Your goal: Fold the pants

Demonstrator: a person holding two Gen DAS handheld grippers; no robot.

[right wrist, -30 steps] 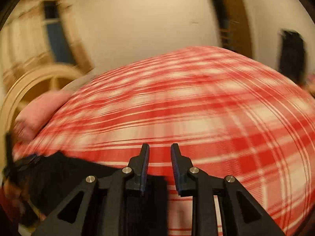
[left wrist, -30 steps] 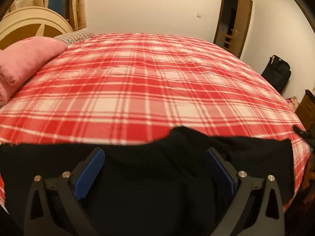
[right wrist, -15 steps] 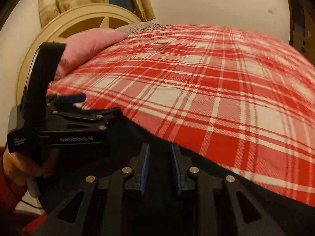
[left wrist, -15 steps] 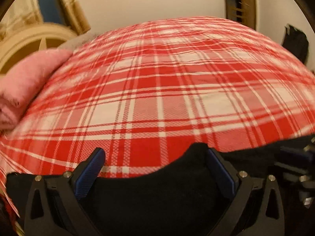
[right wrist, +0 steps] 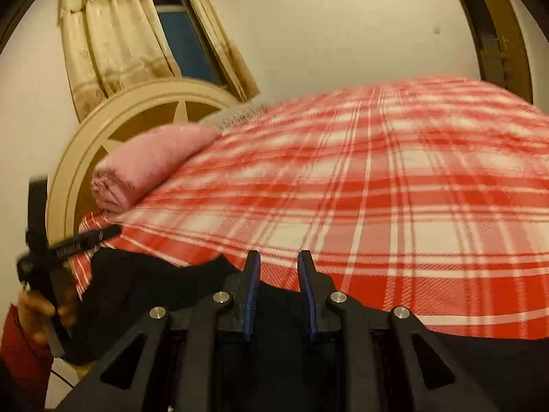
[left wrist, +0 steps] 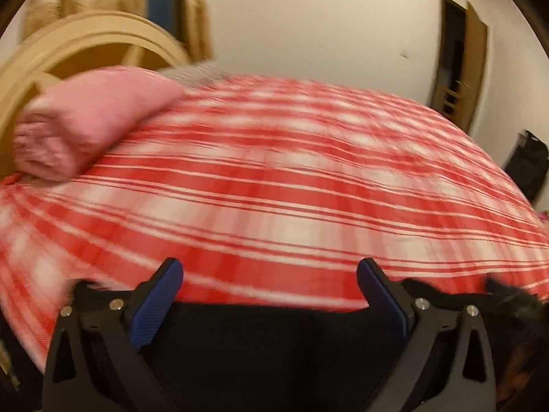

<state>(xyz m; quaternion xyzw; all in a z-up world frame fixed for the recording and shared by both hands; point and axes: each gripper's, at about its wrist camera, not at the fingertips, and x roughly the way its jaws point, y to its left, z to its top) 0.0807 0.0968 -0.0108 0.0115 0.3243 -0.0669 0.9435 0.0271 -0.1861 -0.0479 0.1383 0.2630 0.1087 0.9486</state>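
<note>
Black pants (left wrist: 274, 343) lie along the near edge of a bed with a red and white plaid cover (left wrist: 291, 189). My left gripper (left wrist: 269, 274) is open, its blue pads wide apart above the pants' far edge; the view is motion blurred. My right gripper (right wrist: 278, 267) has its jaws close together with a narrow gap, over the pants (right wrist: 164, 281), and nothing shows between the tips. The left gripper also shows in the right wrist view (right wrist: 68, 247), at the pants' left end.
A folded pink blanket (left wrist: 92, 120) lies at the bed's head by a cream headboard (right wrist: 137, 110). A window with beige curtains (right wrist: 113, 34) is behind it. A brown door (left wrist: 459, 58) and a black bag (left wrist: 528, 161) stand to the right.
Both cameras have tilted up and swung, so less of the pants shows. The left gripper has moved toward the pants' left end. Neither gripper's jaw opening has changed.
</note>
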